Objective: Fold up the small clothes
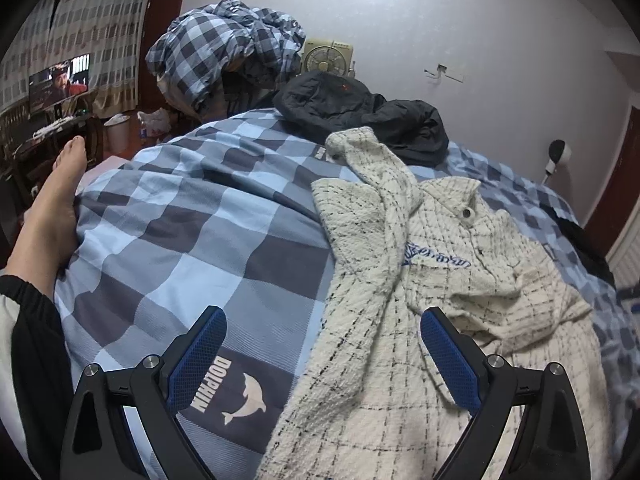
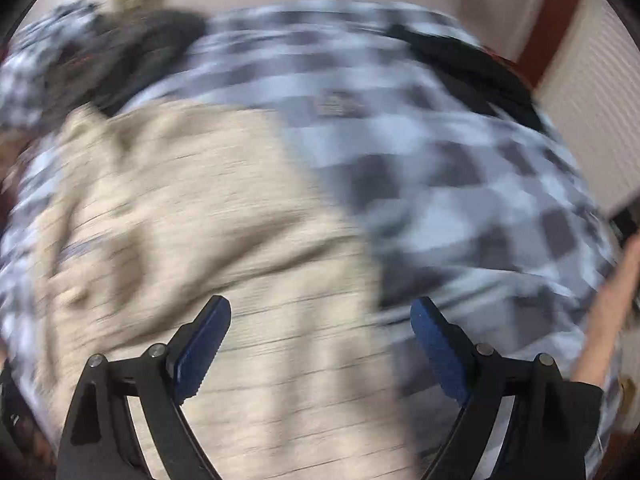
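A cream knitted top (image 1: pixel 432 280) with thin dark checks, a collar button and blue lettering lies rumpled on the blue-checked bed cover (image 1: pixel 192 232). One sleeve is folded across its front. My left gripper (image 1: pixel 322 320) hovers over the garment's near left edge, jaws wide open, nothing between them. In the blurred right wrist view the same cream top (image 2: pixel 208 220) fills the lower left. My right gripper (image 2: pixel 320 310) hangs above it, pointing steeply down. Its jaws stand wide apart and hold nothing.
A black jacket (image 1: pixel 360 112) lies at the far end of the bed, behind it a heap of checked bedding (image 1: pixel 224 48) and a fan (image 1: pixel 326 56). A person's bare foot (image 1: pixel 52 208) rests on the bed's left edge. A forearm (image 2: pixel 612 312) shows at the right.
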Available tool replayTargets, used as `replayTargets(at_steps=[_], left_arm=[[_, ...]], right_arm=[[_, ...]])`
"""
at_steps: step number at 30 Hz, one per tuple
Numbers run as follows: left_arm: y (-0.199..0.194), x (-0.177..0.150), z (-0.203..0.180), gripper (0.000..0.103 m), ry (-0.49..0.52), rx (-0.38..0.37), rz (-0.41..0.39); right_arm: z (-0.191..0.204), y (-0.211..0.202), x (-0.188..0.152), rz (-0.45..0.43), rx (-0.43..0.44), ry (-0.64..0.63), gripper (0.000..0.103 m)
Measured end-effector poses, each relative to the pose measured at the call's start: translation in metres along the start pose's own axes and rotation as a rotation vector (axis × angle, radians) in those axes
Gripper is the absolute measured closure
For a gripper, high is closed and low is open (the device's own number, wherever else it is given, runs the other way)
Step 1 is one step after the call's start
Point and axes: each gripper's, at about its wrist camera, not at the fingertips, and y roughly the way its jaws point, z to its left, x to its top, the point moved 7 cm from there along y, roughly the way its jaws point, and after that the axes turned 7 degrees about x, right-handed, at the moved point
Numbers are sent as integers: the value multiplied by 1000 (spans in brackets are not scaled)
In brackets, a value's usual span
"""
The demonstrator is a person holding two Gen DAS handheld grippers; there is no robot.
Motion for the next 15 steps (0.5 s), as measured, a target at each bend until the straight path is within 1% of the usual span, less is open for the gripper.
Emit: replayTargets(at_steps=[1,2,5,7,9,10,12,15], left_arm=[[-1,-1,0,4,4,3,-2],[-1,-1,1,4,5,7,-5],[-2,2,7,4,-4,15,-12],[-2,4,11,4,-18,18,-11],[-3,5,14,4,-37,8,-7],[-3,7,16,4,-49,0,-7],[-5,10,18,4,-56,-9,-11],[-6,13,21,4,-67,-16,-10]], right_arm=[[20,2,-5,4,30,-33,14],[62,10,-6,23,76,-100,14],[141,37,-32,80,144,-279,14],[191,65,-44,121,150,-391,14],[223,89,-55,168,140,-465,14],[233,99,-61,190,127,-491,15],[244,124,-59,211,74,-520,17],[247,152,-49,228,39,-512,18]])
